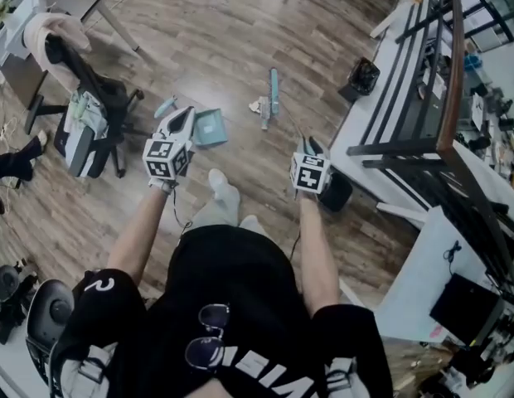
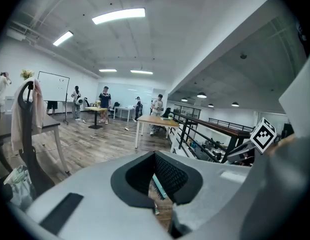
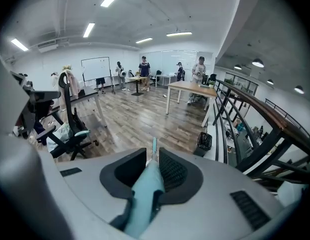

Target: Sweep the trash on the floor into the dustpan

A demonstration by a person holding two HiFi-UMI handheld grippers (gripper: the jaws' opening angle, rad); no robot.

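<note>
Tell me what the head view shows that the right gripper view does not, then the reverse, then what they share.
Only the head view: the teal square dustpan, and the person's own black shirt and bare forearms.
Only the right gripper view: the white wall board, the wooden table and people standing far back.
Both: the right gripper shut on the teal broom handle, the black wastebasket and the black office chair.
</note>
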